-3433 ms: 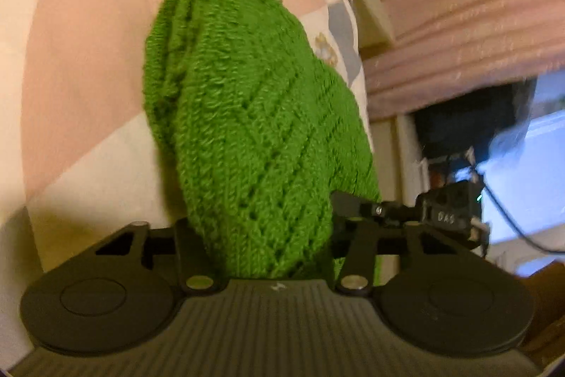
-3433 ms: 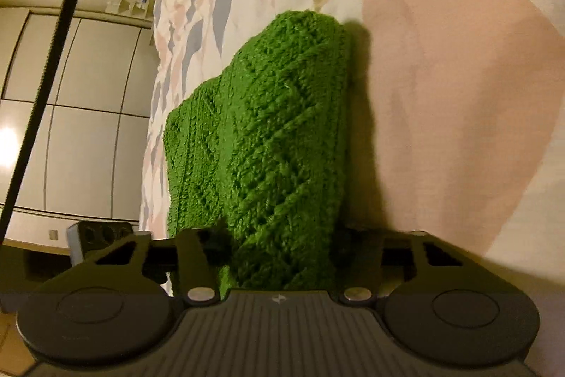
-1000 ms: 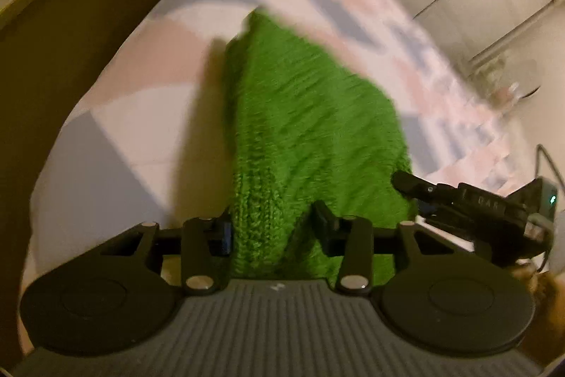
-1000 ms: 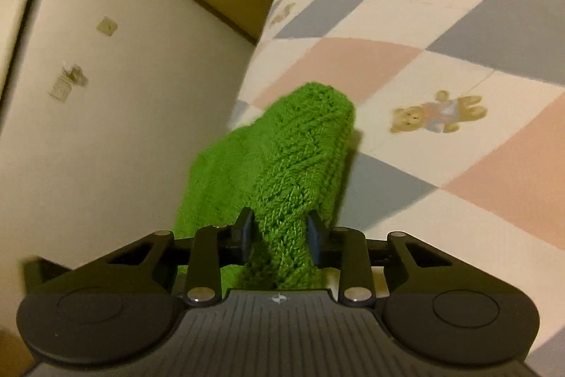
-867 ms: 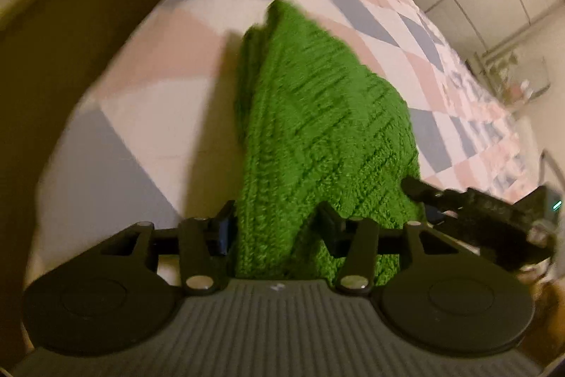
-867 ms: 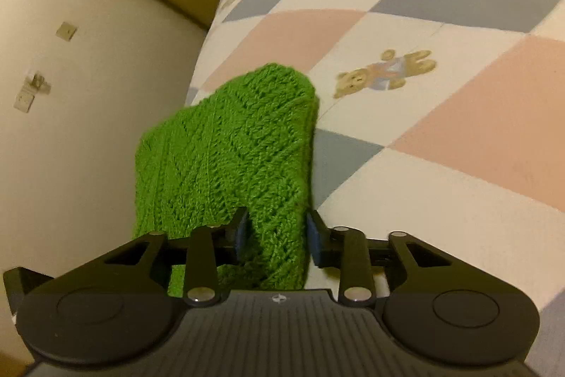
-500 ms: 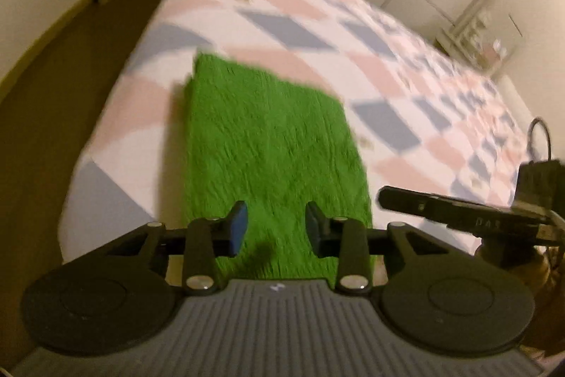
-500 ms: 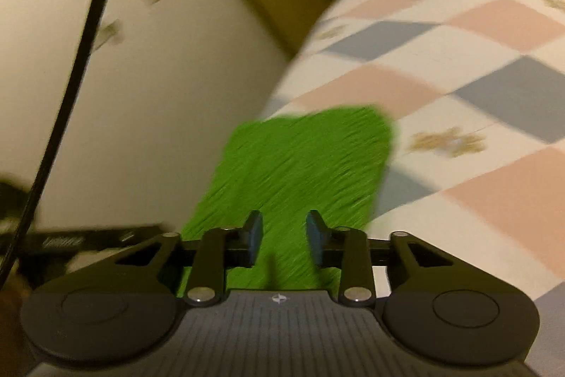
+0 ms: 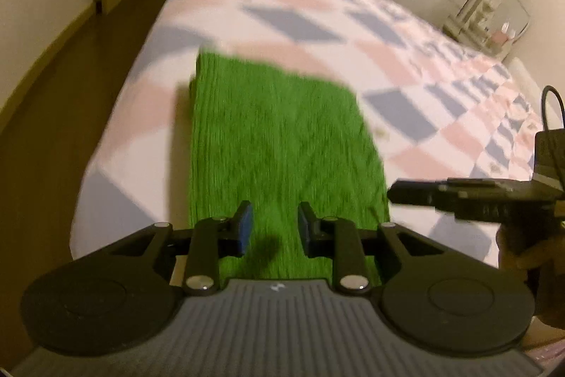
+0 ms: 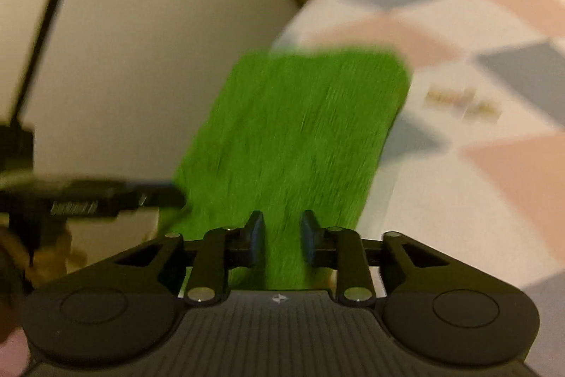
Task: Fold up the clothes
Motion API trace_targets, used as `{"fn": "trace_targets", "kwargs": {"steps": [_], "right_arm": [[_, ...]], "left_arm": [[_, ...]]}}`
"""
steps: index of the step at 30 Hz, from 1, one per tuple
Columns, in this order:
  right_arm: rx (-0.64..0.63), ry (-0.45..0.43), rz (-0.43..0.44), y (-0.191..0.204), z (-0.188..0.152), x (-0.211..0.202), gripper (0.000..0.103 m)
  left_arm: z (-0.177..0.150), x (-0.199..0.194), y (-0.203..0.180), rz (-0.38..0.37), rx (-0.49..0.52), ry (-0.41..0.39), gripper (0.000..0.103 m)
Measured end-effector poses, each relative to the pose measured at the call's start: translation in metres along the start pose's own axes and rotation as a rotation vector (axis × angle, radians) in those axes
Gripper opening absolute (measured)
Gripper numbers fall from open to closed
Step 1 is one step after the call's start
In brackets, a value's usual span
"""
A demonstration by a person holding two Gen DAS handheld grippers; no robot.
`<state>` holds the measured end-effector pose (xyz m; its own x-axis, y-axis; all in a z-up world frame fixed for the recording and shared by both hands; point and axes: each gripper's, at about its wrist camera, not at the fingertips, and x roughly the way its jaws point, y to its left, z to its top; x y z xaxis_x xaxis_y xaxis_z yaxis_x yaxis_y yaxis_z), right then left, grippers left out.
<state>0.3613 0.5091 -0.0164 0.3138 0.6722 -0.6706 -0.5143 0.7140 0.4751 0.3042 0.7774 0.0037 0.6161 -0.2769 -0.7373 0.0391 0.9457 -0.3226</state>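
green cloth [image 9: 279,136]: soft, fuzzy knit
bed cover [image 9: 406,34]: smooth cloth, checked
left gripper [image 9: 273,230]: dull black plastic, shiny metal screws

No readable text in either view. Left wrist view: small pale logo mark on ribbed grey gripper housing [image 9: 277,287], lower centre, a symbol and not letters; faint marking on side of right gripper [image 9: 476,196], right edge of frame, too blurred to read. Right wrist view: same logo mark on housing [image 10: 279,298], lower centre; pale lettering on side of left gripper [image 10: 76,208], left edge, motion-blurred, illegible.
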Motion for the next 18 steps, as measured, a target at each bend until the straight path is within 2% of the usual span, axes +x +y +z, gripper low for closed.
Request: {"fn": "trace_targets", "kwargs": {"steps": [2, 7, 9, 13, 16, 18], "right_arm": [[-0.007, -0.07, -0.031, -0.004, 0.016, 0.001, 0.029], [-0.051, -0.15, -0.094, -0.013, 0.045, 0.031, 0.028], [-0.091, -0.126, -0.119, -0.017, 0.046, 0.048, 0.027], [-0.187, -0.071, -0.168, -0.023, 0.028, 0.071, 0.027], [-0.144, -0.068, -0.145, -0.026, 0.036, 0.065, 0.027], [-0.116, -0.118, -0.125, -0.027, 0.047, 0.055, 0.027]], "left_arm": [[0.013, 0.011, 0.003, 0.005, 0.012, -0.021, 0.022], [0.033, 0.053, 0.01, 0.022, 0.055, -0.031, 0.022], [0.027, 0.072, 0.012, 0.054, 0.084, -0.011, 0.024], [0.024, 0.08, 0.013, 0.065, 0.1, 0.002, 0.024], [0.041, 0.071, 0.016, 0.034, 0.075, -0.022, 0.022], [0.057, 0.071, 0.02, 0.024, 0.057, -0.048, 0.022]]}}
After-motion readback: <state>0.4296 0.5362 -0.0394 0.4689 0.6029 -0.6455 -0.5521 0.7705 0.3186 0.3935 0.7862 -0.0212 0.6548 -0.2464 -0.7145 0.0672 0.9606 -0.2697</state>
